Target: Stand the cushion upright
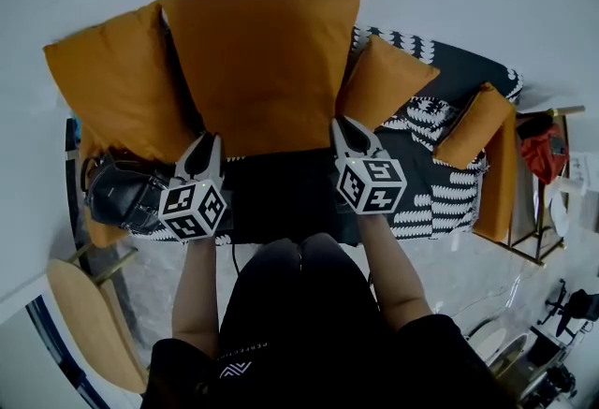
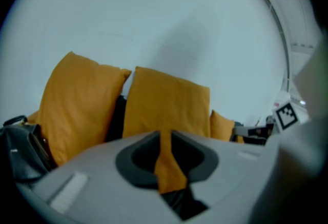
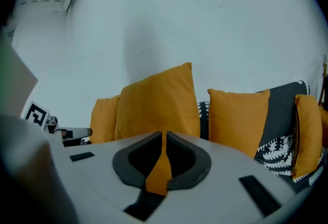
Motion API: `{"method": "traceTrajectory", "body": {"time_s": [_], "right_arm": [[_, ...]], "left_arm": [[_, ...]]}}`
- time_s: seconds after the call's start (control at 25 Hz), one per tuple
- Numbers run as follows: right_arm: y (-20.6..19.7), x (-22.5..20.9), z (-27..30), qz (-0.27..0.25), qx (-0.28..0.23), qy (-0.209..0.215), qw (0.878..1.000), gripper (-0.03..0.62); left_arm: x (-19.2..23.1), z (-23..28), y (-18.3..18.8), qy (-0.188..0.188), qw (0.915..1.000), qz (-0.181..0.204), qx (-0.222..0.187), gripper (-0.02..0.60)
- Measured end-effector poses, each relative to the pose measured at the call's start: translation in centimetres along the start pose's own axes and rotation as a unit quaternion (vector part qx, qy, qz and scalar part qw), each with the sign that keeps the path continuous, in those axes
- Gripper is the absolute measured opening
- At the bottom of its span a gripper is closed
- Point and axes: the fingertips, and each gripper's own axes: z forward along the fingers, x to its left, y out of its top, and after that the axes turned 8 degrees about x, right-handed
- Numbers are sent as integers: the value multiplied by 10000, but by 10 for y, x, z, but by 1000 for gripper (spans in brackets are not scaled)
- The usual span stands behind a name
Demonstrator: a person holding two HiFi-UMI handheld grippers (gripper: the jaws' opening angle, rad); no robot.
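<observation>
While my left gripper (image 1: 208, 145) and right gripper (image 1: 343, 129) each pinch a lower corner, I log the cushion (image 1: 262, 70) held over the sofa (image 1: 440, 201). Step: standing it; next, I judge, seat its bottom edge squarely, then release.

matt orange cloth cushion (image 1: 262, 61), glossy black bag (image 1: 122, 197), pale wooden chair (image 1: 89, 323)
</observation>
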Motion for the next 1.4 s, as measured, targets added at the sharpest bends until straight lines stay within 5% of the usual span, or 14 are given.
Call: {"method": "traceTrajectory", "body": {"time_s": [1.4], "right_arm": [[-2,26,-46,151,-137,118,9997,-6]], "left_arm": [[-10,-44,4,34,9997,253,39,21]]}}
